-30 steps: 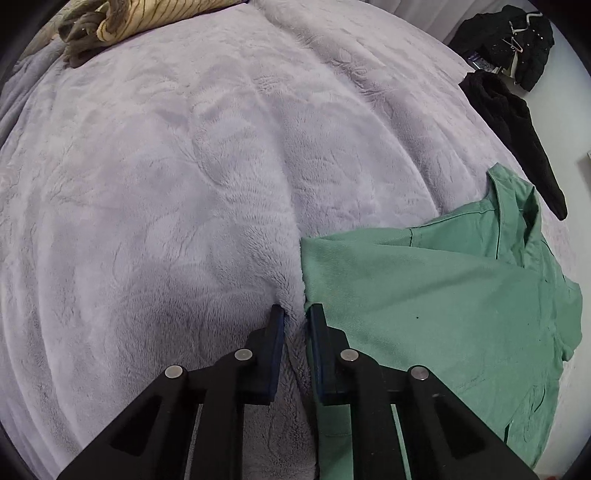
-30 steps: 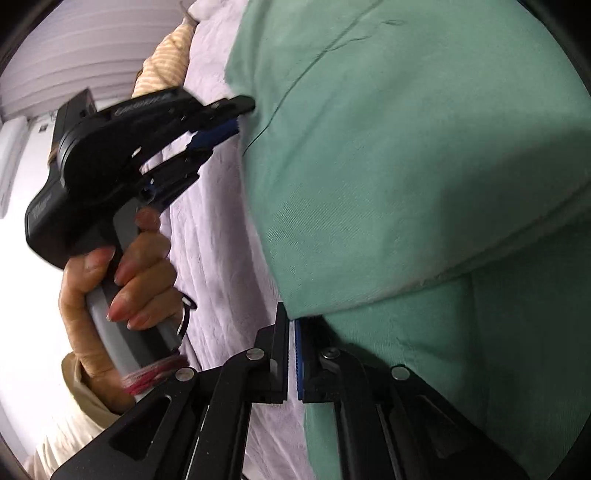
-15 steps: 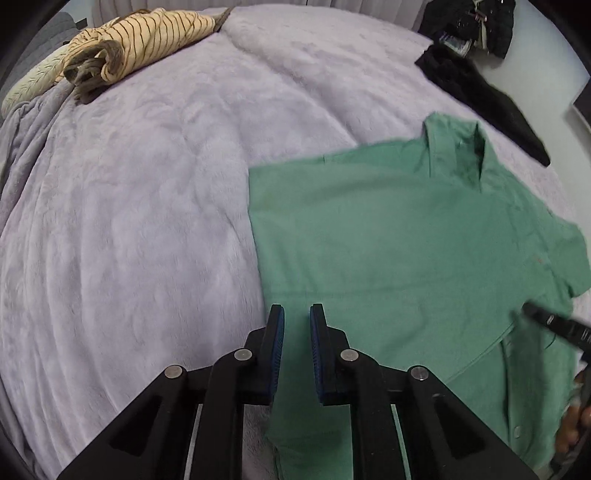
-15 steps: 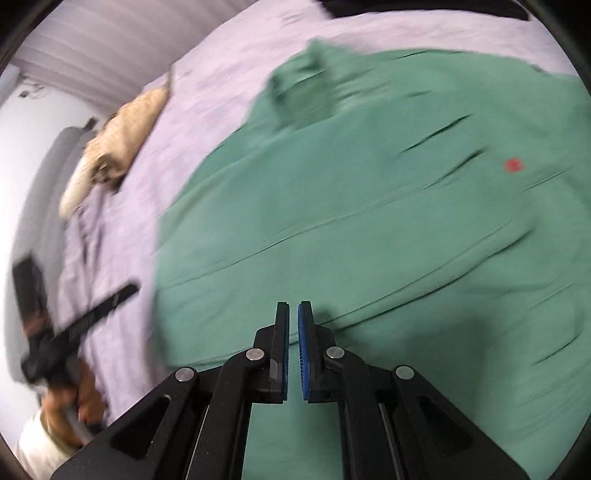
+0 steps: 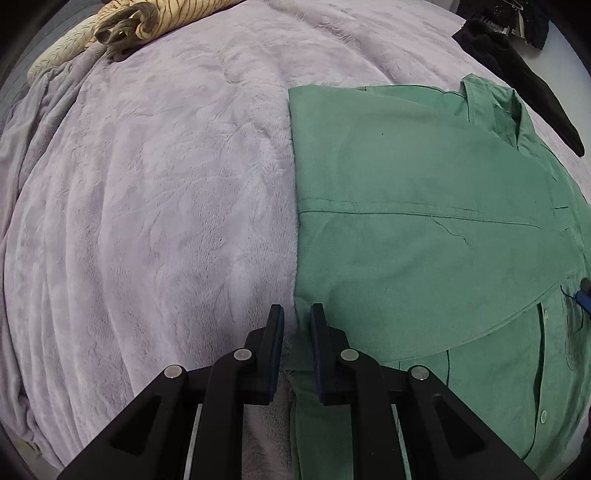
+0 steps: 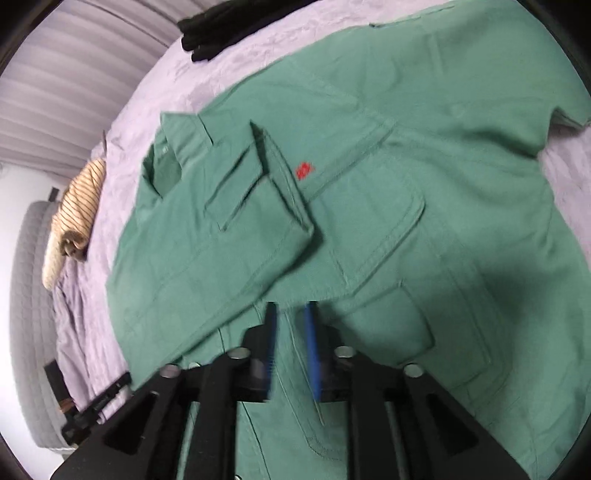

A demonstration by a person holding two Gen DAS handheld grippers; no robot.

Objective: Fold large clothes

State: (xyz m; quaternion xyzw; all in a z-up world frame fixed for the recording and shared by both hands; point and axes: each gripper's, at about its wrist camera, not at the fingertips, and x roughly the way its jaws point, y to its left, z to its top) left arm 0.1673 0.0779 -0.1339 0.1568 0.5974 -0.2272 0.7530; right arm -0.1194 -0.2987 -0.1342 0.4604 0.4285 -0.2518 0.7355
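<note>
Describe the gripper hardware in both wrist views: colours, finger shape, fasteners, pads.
Both look identical. The left gripper has matte black angular arms with triangular cut-outs, round silver fasteners at the joints, and two flat parallel fingers with dark blue pads on the inner faces. The right gripper matches, its blue pads brighter here, though blurred. No cables, markings or sleeves show.

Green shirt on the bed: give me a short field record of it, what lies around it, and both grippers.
garment: green shirt, spread on the lilac blanket
fold: one side and sleeve laid over the front
collar: toward the black clothes
other items: striped yellow garment at the bed's far edge
left gripper: narrow gap over the shirt's folded edge, nothing gripped
right gripper: jaws opening above the shirt front, nothing between them
</note>
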